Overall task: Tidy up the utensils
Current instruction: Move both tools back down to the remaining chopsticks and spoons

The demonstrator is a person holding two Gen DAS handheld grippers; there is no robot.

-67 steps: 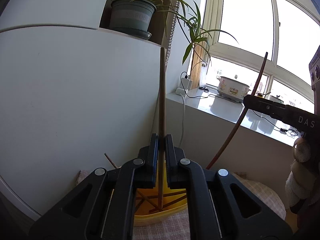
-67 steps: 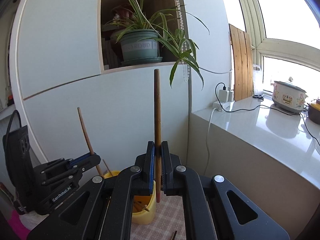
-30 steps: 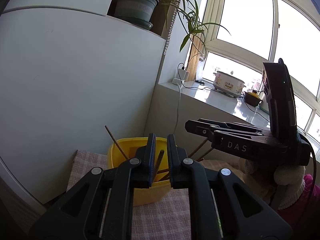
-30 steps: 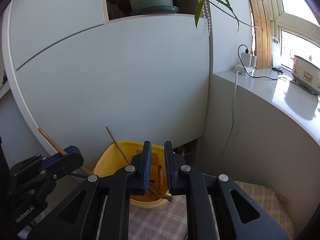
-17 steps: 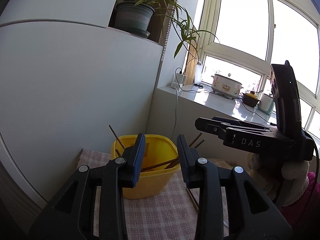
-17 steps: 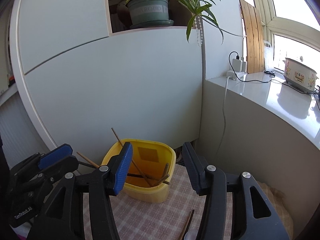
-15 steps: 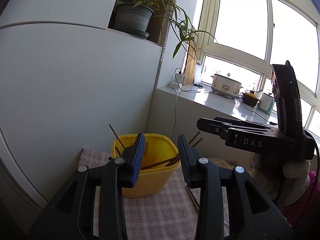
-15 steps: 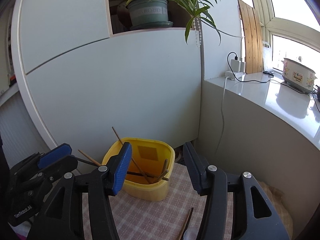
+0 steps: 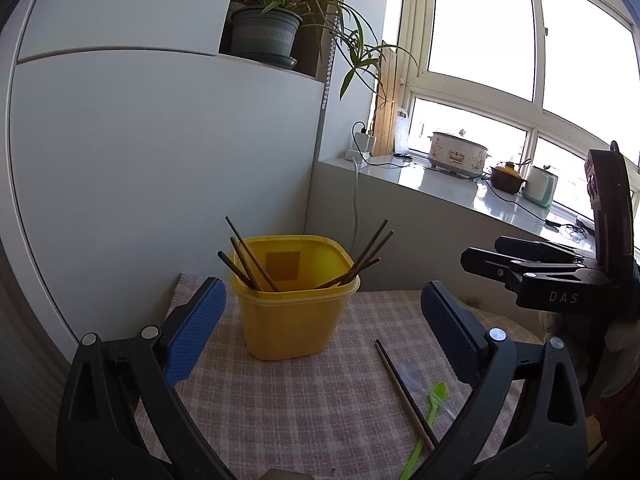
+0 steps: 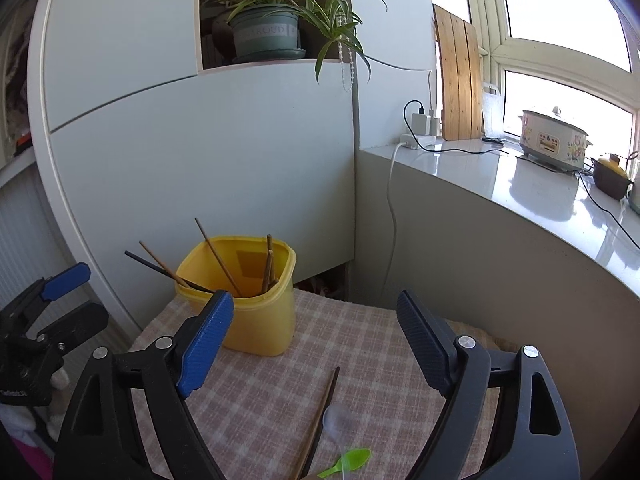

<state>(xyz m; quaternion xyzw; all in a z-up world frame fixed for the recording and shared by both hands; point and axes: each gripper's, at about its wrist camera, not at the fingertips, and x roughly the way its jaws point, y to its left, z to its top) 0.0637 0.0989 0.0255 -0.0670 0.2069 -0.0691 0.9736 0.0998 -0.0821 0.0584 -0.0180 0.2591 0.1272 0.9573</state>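
In the left wrist view, the left gripper [image 9: 322, 326] is seen with its jaws spread wide, having just been opening, and nothing is held between them. Straight ahead of it, framed by the two blue-padded fingers [image 9: 196, 334], a yellow tub [image 9: 294, 320] is stood upright on a checked cloth [image 9: 280, 404]. It is a squarish plastic container with rounded corners and a rolled rim. Six thin dark brown chopsticks [image 9: 250, 256] are held in it: three are leaned toward its left rim and three toward its right rim, their upper ends fanned out above the tub. Nearer the gripper and to the right of the tub, a loose chopstick [image 9: 404, 396] is laid flat on the cloth, with a clear spoon [image 9: 412, 372] touching it and a green spoon [image 9: 430, 416] just beside it. The right gripper [image 9: 480, 254] is seen at the right edge, empty.

In the right wrist view, the right gripper [image 10: 314, 344] is likewise shown wide apart, its jaws having just been opening, with nothing gripped. The yellow tub [image 10: 260, 324] is placed ahead and slightly left, partly covered by the left finger. The chopsticks [image 10: 218, 258] are seen leaning in it, some out over its left rim. Close below the gripper, the loose chopstick [image 10: 320, 420], clear spoon [image 10: 338, 420] and green spoon [image 10: 348, 460] are laid on the cloth [image 10: 360, 360].
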